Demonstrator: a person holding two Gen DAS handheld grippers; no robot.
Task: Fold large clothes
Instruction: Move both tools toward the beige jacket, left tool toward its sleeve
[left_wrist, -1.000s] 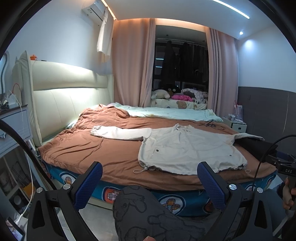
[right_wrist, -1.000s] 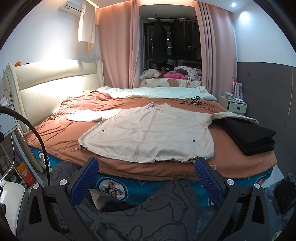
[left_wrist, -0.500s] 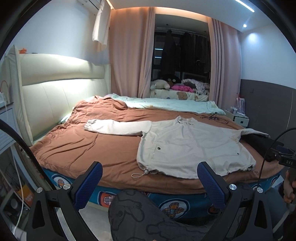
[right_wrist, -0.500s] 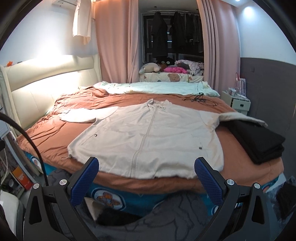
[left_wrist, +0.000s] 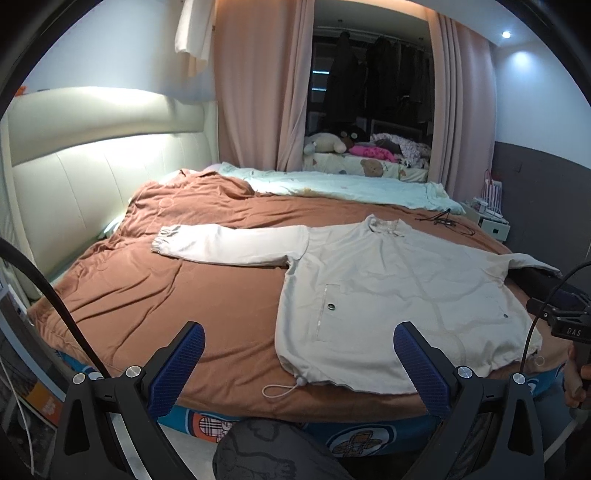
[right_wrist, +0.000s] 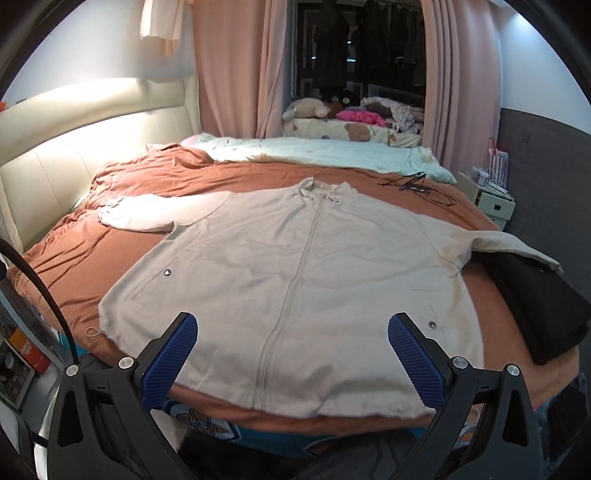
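Both tongs (left_wrist: 298, 352) (right_wrist: 292, 344) gape above flat jacket (right_wrist: 295, 277)

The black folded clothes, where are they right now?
In the right wrist view, the black folded clothes sit at the bed's right edge, beside the cream jacket, whose right sleeve drapes over them.

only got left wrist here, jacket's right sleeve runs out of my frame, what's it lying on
observer: the right sleeve is draped over the top of a stack of folded black clothes on the bed.
operator: right gripper got anything in it
observer: no, the right gripper has its jaws wide open and empty, pointing at the jacket.
operator: zip done up?
observer: the zip looks closed from collar to hem.
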